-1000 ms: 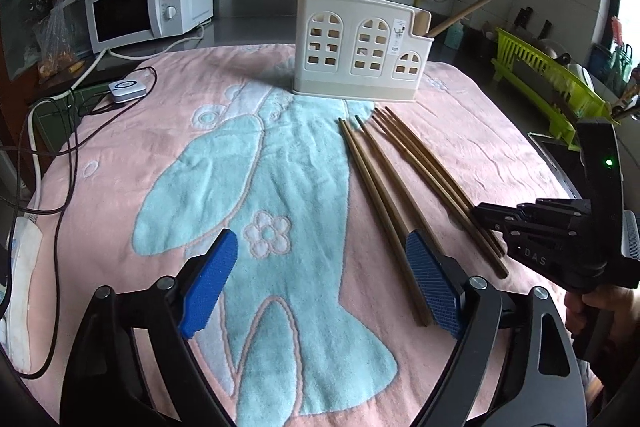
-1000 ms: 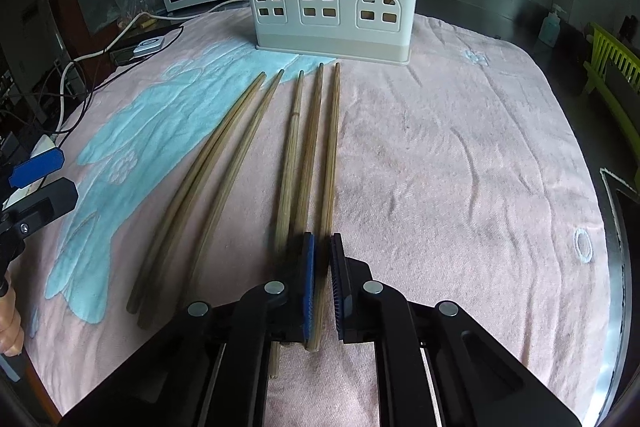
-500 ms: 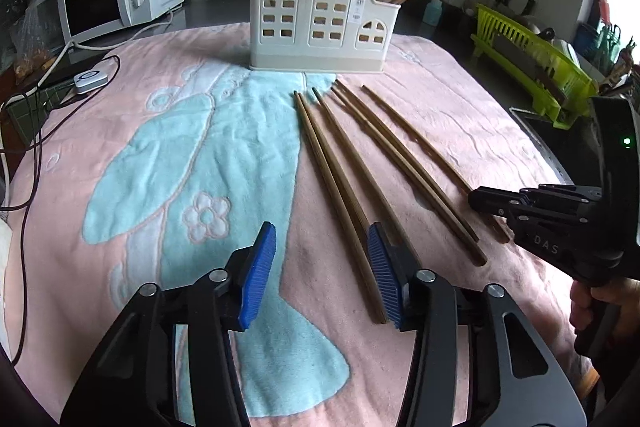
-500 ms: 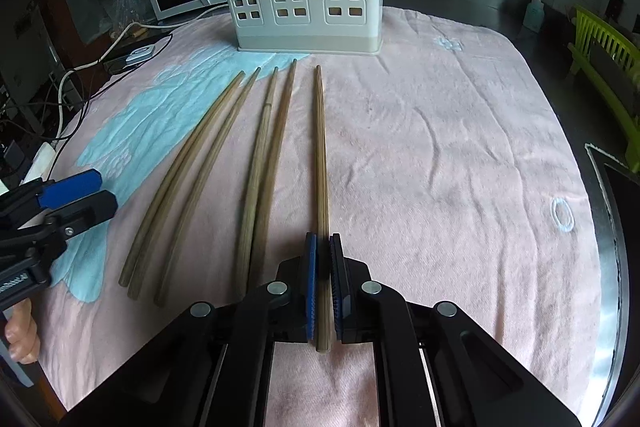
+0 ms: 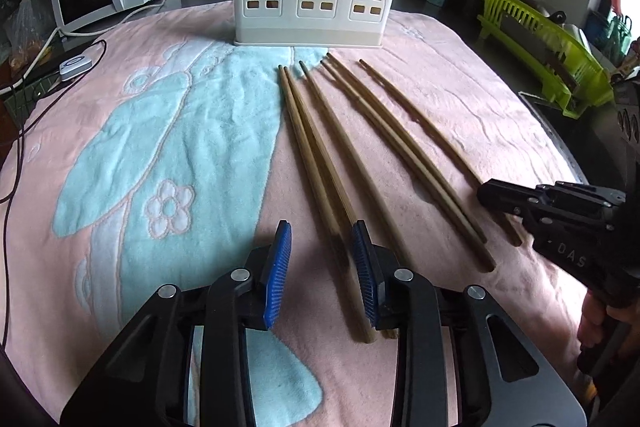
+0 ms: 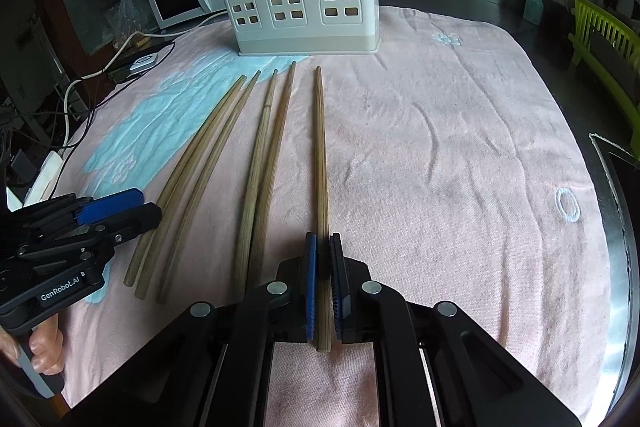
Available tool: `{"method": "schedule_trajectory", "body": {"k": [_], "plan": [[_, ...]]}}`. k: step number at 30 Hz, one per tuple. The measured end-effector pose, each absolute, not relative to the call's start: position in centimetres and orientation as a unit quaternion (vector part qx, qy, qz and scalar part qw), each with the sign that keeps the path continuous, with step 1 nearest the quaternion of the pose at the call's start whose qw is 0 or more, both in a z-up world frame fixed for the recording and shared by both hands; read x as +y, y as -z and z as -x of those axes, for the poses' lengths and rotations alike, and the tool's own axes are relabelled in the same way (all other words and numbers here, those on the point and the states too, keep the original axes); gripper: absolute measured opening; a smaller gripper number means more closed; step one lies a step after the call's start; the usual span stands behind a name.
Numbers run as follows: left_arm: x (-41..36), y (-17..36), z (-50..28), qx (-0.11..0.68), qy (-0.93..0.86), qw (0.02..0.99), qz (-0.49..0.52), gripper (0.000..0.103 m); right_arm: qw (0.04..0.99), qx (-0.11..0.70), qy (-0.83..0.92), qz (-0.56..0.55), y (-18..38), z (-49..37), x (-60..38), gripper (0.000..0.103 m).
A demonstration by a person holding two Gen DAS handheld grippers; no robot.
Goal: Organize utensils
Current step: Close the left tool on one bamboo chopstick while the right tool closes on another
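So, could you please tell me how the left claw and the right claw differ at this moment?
The left claw is open, its blue pads apart around the near ends of two chopsticks; the right claw is shut on a single chopstick. The left claw sits at the leftmost pair, while the right claw holds the rightmost stick, set apart from the others. Both are black with blue pads and point toward the white holder.

The left gripper (image 5: pixel 322 259) hovers low with its blue pads parted, while the right gripper (image 6: pixel 323 283) is clamped with its pads nearly together, each held from behind by a bare hand (image 6: pixel 38 347) around its handle.
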State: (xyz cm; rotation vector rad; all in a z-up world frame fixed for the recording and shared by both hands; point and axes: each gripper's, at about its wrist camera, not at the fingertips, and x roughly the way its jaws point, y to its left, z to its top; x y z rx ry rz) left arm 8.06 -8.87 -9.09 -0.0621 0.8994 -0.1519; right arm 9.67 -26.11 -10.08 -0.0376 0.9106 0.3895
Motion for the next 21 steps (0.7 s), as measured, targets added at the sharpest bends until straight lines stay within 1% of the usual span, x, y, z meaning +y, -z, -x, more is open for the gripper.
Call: {"method": "schedule_trajectory", "body": {"k": [4, 7, 10, 13, 17, 19, 21], "plan": [[-9.2, 9.0, -8.3, 0.431, 0.06, 0.9, 0.021, 0.032, 0.88, 0.436, -0.188, 0.016, 10.1, -9.6, -26.2, 0.007], [-9.0, 9.1, -8.2, 0.432, 0.051, 0.9, 0.019, 0.03, 0.88, 0.436, -0.188, 0.015, 10.0, -9.6, -26.2, 0.007], [-8.6, 9.1, -8.1, 0.434, 0.044, 0.899, 0.033, 0.03, 0.88, 0.435, -0.188, 0.015, 10.0, -9.5, -26.2, 0.007], [-9.1, 9.3, -8.3, 0.44, 0.048, 0.896, 0.033, 0.023, 0.88, 0.436, -0.188, 0.015, 10.0, -9.6, -26.2, 0.007], [-10.1, 9.5, -8.3, 0.435, 0.029, 0.9, 0.003, 0.02, 0.88, 0.436, -0.189, 0.014, 10.0, -9.6, -26.2, 0.007], [-9.9, 9.5, -8.6, 0.434, 0.022, 0.9, 0.009, 0.016, 0.88, 0.436, -0.188, 0.014, 10.0, -9.6, -26.2, 0.007], [-9.6, 9.5, -8.8, 0.435, 0.021, 0.9, 0.012, 0.015, 0.88, 0.435, -0.189, 0.015, 10.0, -9.6, -26.2, 0.007]]}}
